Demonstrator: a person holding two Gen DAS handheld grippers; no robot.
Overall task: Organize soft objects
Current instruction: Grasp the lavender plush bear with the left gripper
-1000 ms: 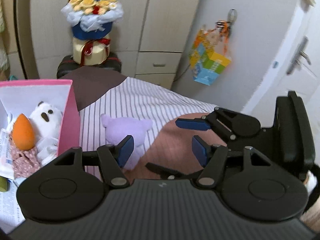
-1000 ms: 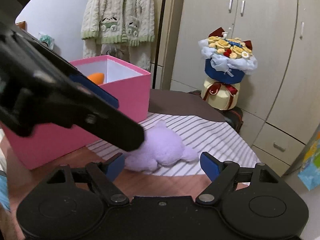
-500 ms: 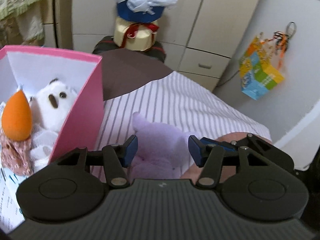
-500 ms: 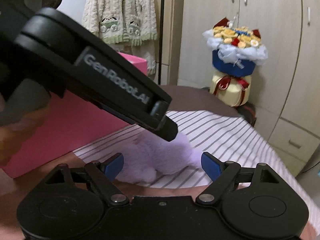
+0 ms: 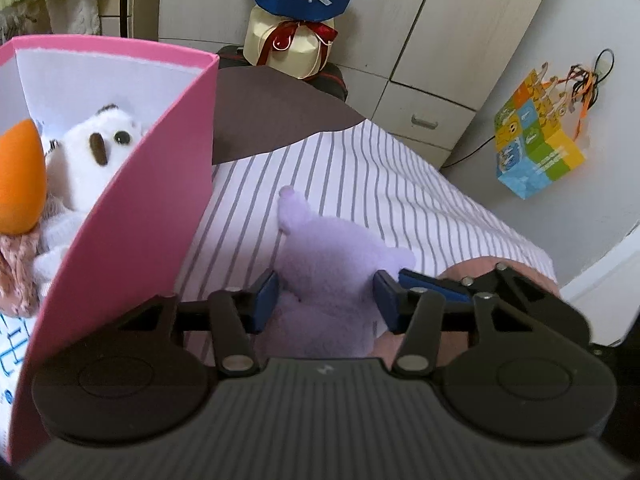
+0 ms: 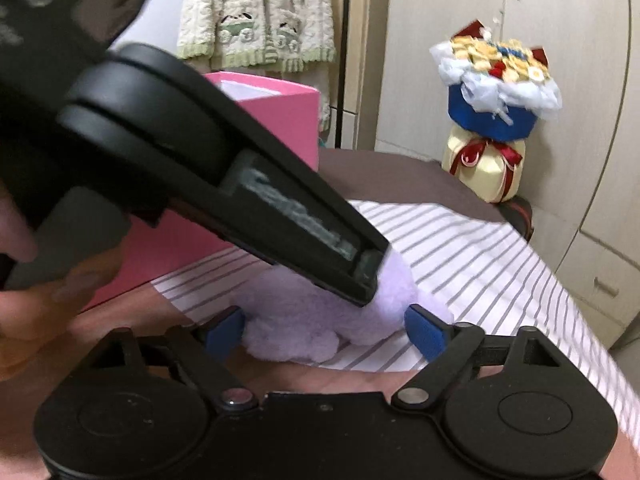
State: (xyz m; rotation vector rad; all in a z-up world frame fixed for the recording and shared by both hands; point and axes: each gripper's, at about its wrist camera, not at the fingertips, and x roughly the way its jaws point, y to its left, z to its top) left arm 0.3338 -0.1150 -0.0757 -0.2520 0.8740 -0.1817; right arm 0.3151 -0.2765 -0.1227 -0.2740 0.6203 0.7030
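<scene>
A purple plush toy (image 5: 328, 268) lies on the striped cloth, beside the pink box (image 5: 132, 216). My left gripper (image 5: 326, 300) is open with its blue pads on either side of the toy's body. In the right wrist view the toy (image 6: 320, 320) lies between the open pads of my right gripper (image 6: 324, 334), and the left gripper's body crosses above it and hides its top. The box holds a white plush (image 5: 96, 160), an orange egg-shaped sponge (image 5: 20, 176) and a pinkish knitted item (image 5: 16, 276).
The box stands at the left on the bed. A flower bouquet (image 5: 304, 12) on a black case stands at the back by the wardrobe. A colourful paper bag (image 5: 536, 148) hangs on the right wall. A knitted cardigan (image 6: 256, 12) hangs behind the box.
My left gripper has moved forward and down over the purple toy, so that its pads now straddle it. The right gripper has crept closer to the toy from the other side.
</scene>
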